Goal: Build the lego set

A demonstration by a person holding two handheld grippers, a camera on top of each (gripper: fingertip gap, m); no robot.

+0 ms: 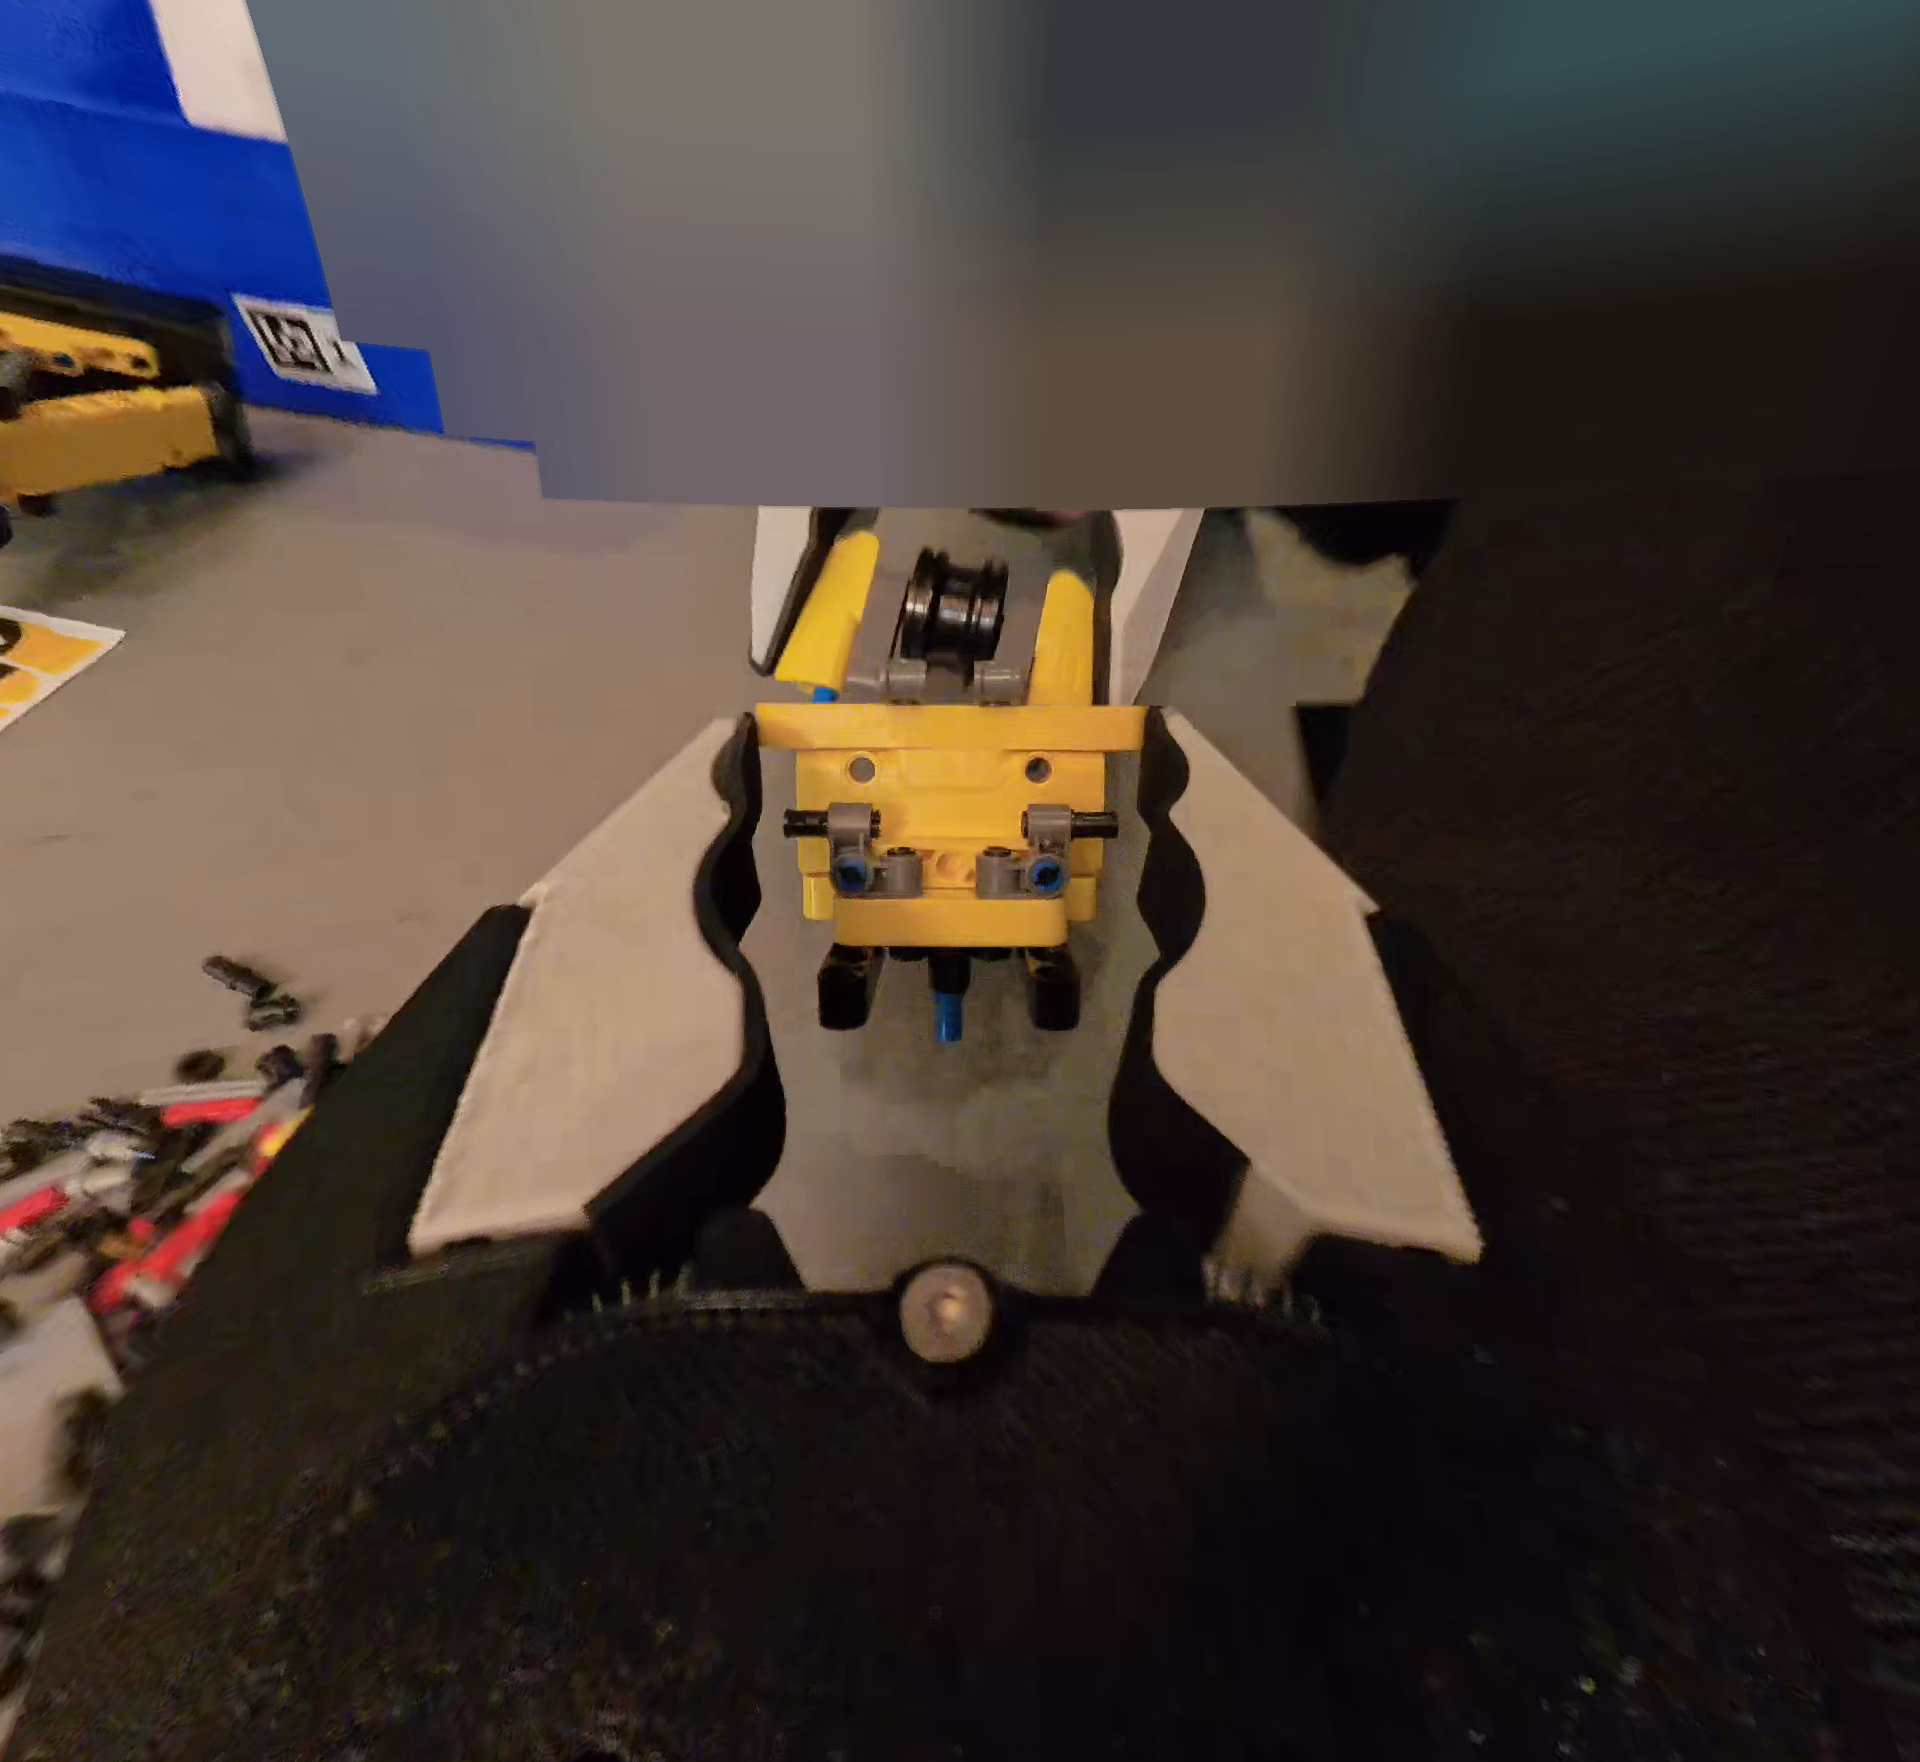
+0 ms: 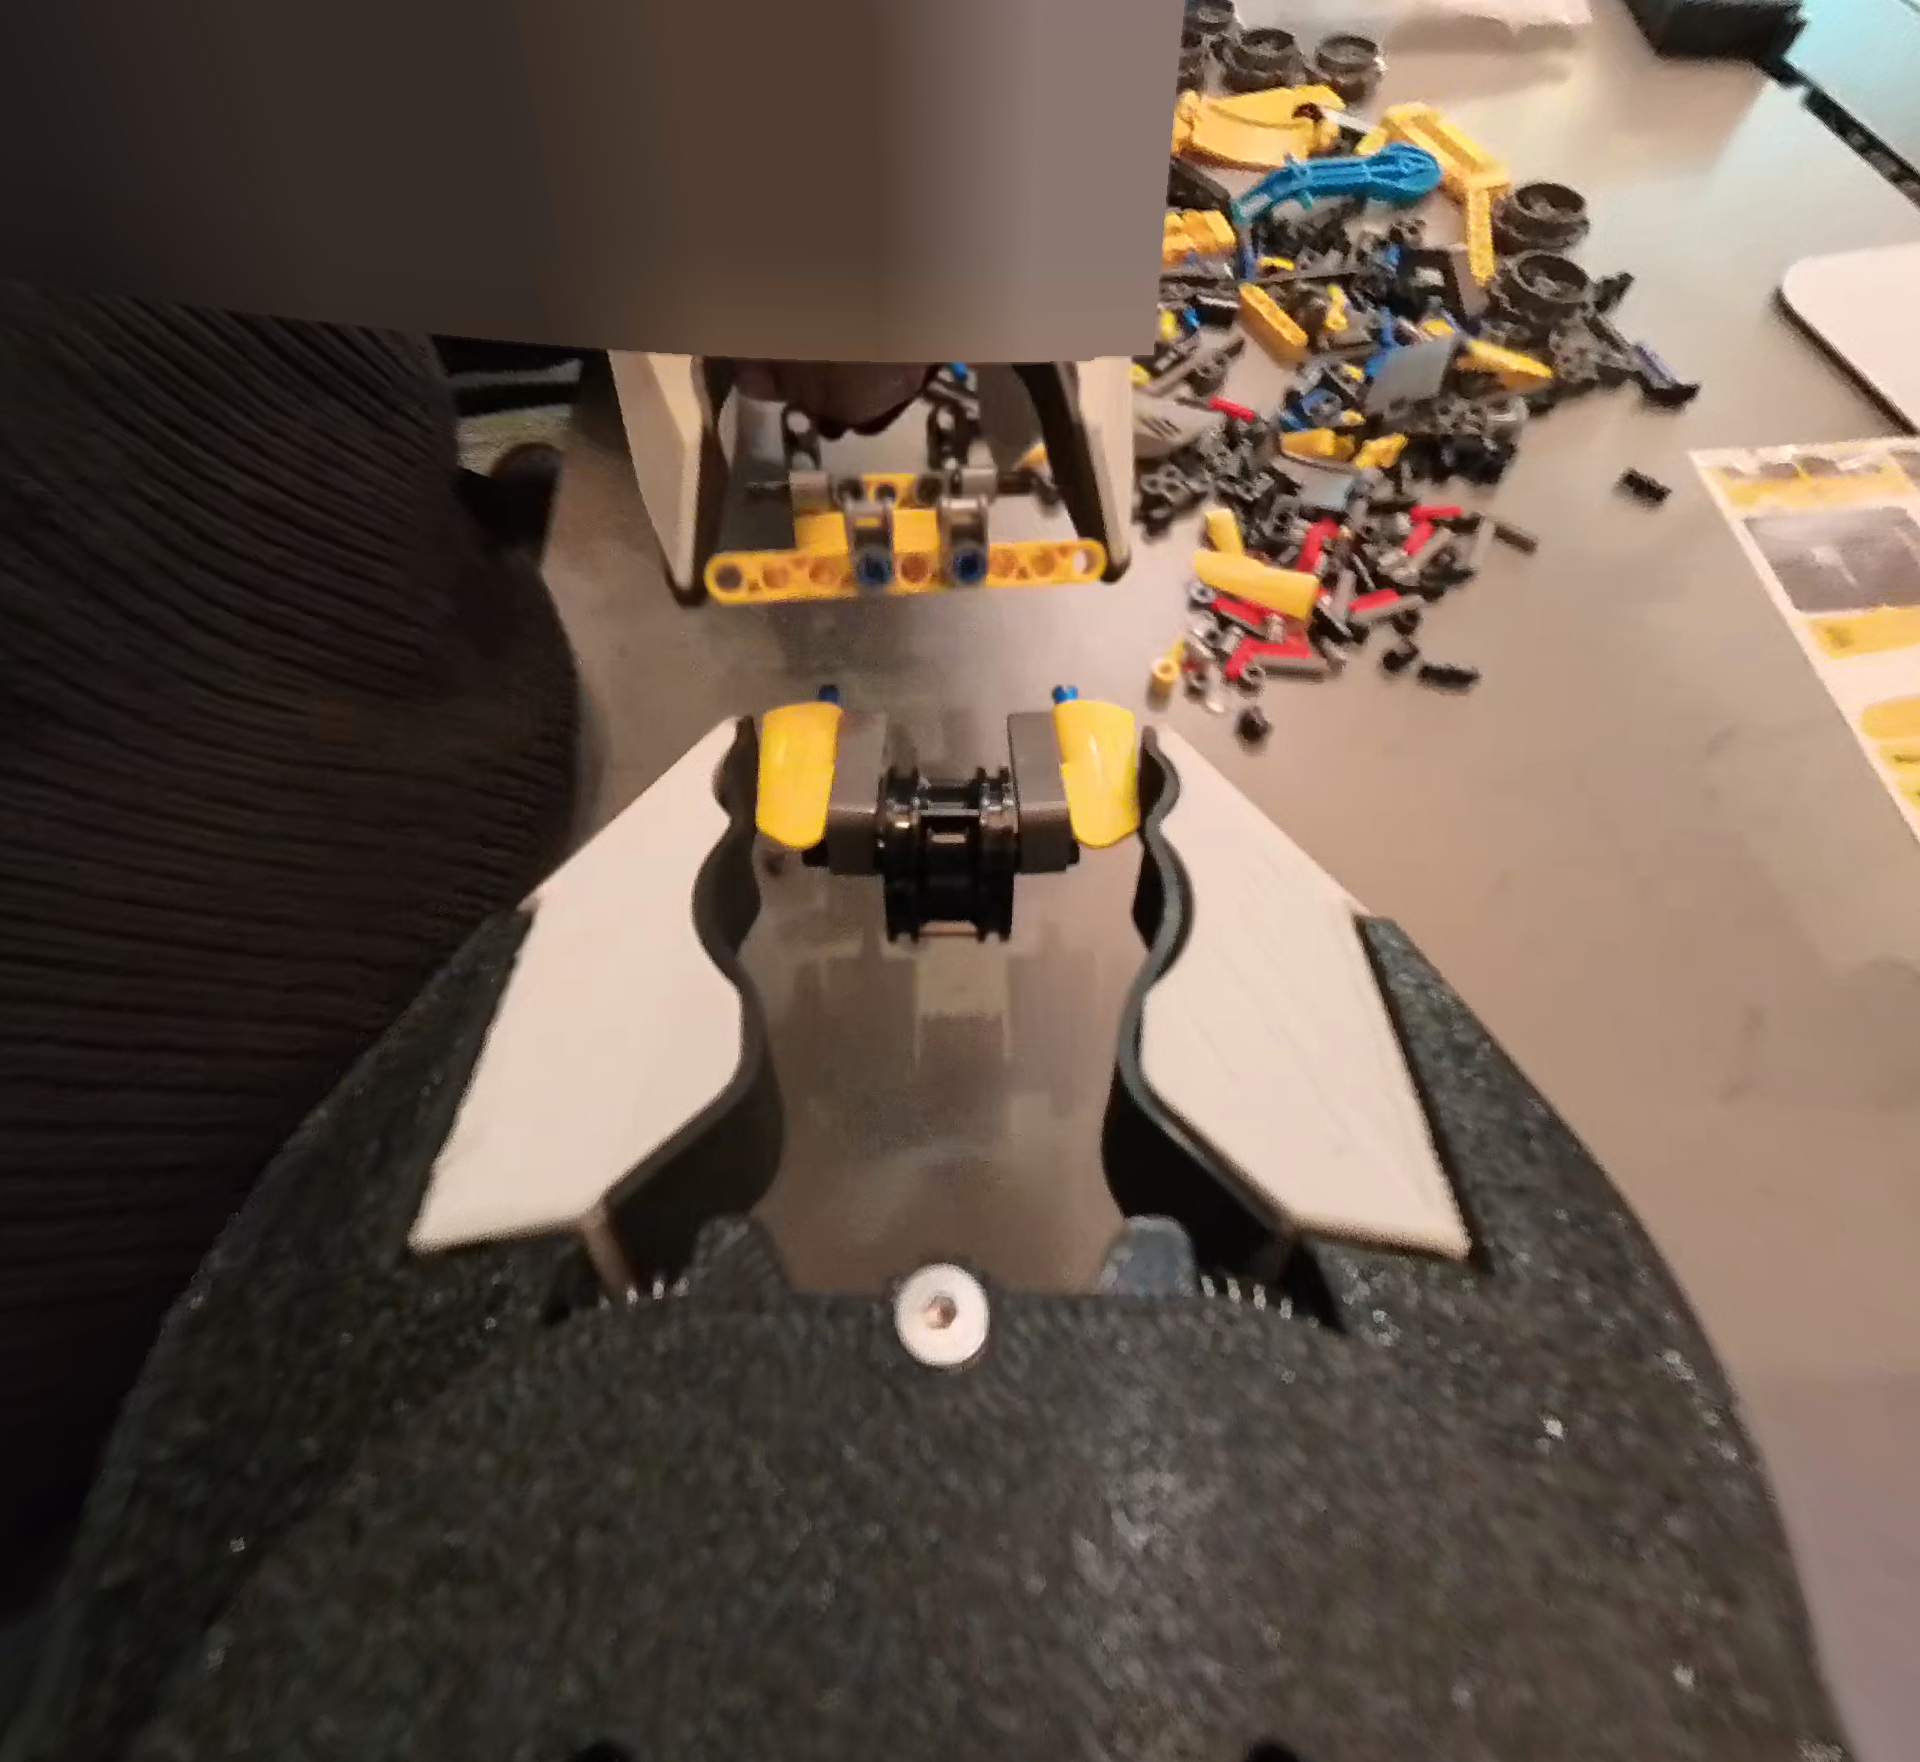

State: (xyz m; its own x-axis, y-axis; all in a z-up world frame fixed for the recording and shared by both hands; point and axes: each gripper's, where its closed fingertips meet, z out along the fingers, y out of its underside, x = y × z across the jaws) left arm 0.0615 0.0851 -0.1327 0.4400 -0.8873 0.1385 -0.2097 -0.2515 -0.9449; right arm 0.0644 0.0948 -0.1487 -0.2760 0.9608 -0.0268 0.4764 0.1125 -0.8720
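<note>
Two grippers clamp yellow brick assemblies [image 1: 945,839] [image 2: 940,793].

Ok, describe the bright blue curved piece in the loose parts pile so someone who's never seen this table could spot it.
On the grey table, right of the right gripper, lies a heap of loose building parts. Look at its far end, just before the black wheels. The blue curved piece lies among yellow beams; it is the only large light-blue part there, long, arched and openwork.

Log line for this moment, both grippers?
left gripper: shut on yellow block assembly | right gripper: shut on wheel piece | the two held apart, facing | loose parts pile on table
</note>
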